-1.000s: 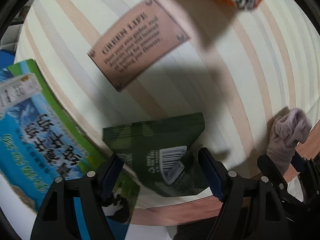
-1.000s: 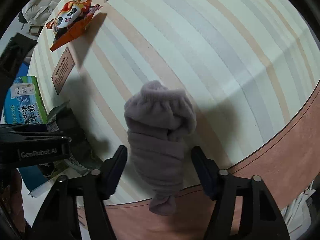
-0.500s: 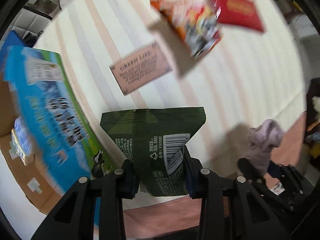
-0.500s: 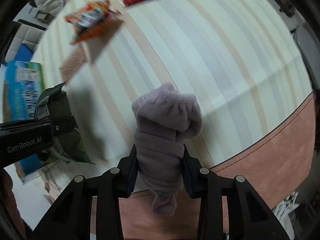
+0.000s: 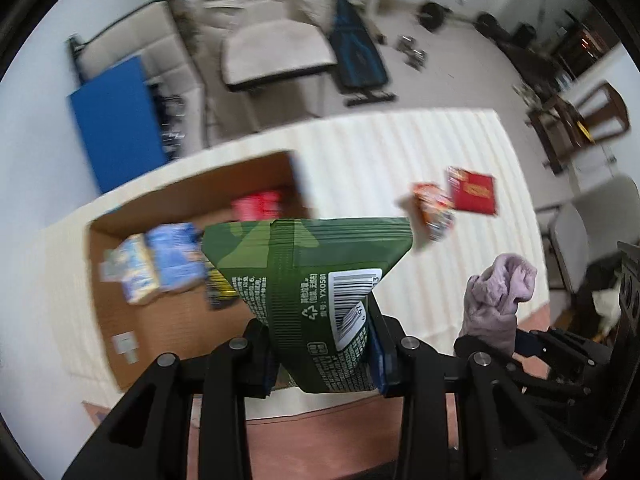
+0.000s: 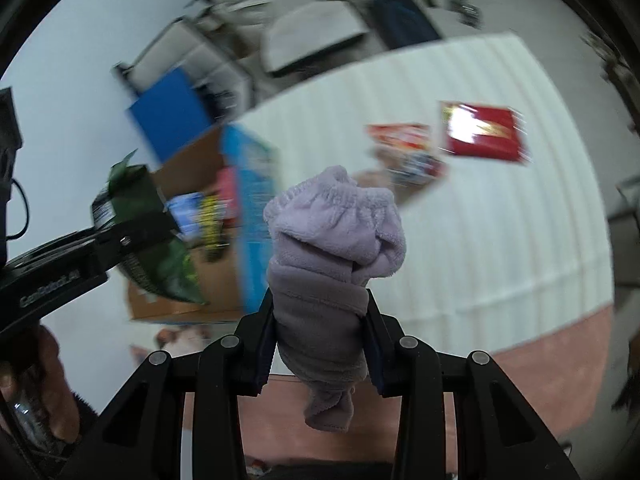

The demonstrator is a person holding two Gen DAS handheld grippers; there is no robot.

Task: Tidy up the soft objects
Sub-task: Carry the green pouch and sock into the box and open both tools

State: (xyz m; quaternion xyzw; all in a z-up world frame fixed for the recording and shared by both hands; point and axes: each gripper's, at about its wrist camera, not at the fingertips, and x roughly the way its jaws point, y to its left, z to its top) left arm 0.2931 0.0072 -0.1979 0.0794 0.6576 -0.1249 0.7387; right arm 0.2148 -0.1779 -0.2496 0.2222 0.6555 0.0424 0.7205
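My left gripper (image 5: 320, 344) is shut on a dark green snack bag (image 5: 316, 280) and holds it high above the table, over the near edge of an open cardboard box (image 5: 168, 328). My right gripper (image 6: 320, 332) is shut on a rolled lilac sock (image 6: 332, 248), also lifted well above the table. The sock shows in the left wrist view (image 5: 496, 300) to the right. The green bag (image 6: 136, 216) and left gripper (image 6: 132, 232) show at the left of the right wrist view, by the box (image 6: 216, 280).
The box holds several packets, blue, yellow and red. An orange snack pack (image 5: 434, 208) and a red packet (image 5: 474, 194) lie on the striped tablecloth (image 5: 440, 144) to the right. Chairs and a sofa stand beyond the table's far edge.
Both grippers closed on their objects, the left on the green bag and the right on the sock, then lifted them high off the table. The open box has come into view.
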